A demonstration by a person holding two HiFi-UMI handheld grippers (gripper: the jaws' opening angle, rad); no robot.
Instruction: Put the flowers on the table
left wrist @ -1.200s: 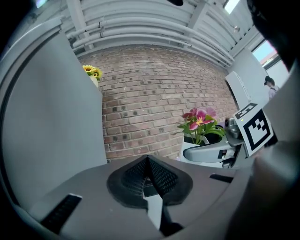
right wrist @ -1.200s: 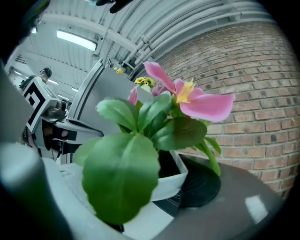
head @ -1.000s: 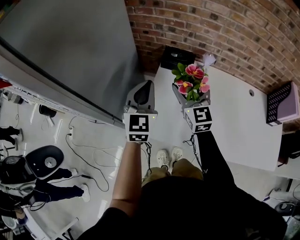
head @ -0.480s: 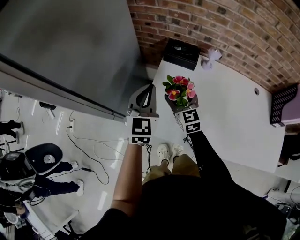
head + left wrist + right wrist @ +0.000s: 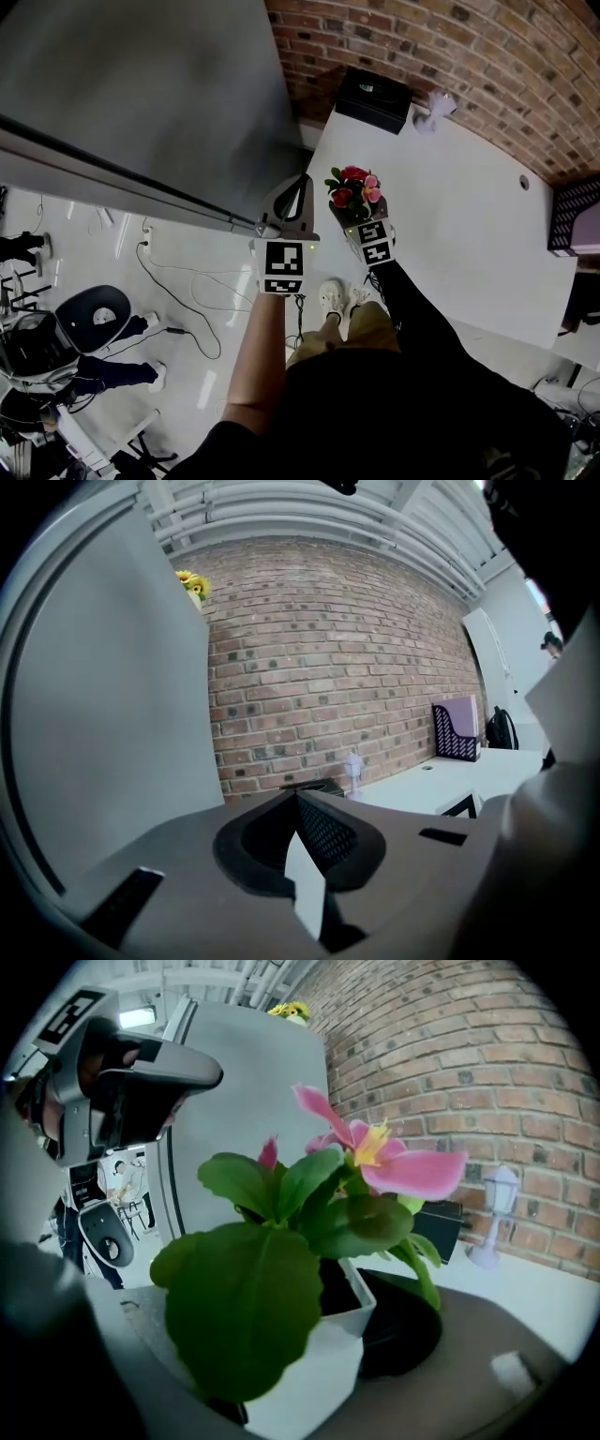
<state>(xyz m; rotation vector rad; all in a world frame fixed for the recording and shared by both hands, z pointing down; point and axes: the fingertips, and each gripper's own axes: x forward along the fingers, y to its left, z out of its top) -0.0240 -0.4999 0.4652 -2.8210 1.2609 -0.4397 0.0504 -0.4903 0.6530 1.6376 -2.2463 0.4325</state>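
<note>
Pink flowers (image 5: 353,185) in a white pot (image 5: 309,1372), clamped between the right gripper (image 5: 362,214) jaws. They sit upper centre of the head view, over the left edge of the white worktop (image 5: 459,206). Can't tell if the pot base touches. Left gripper (image 5: 296,187) jaws are closed together with nothing between them, just left of the worktop edge. Step looks like set-down: hold the pot upright, go further in from the edge, lower until the base sits flat, then release.

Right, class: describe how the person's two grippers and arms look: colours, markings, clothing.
The left gripper and right gripper are grey, each carrying a white cube with black square markers. The right arm wears a black sleeve; the left forearm is bare.
</note>
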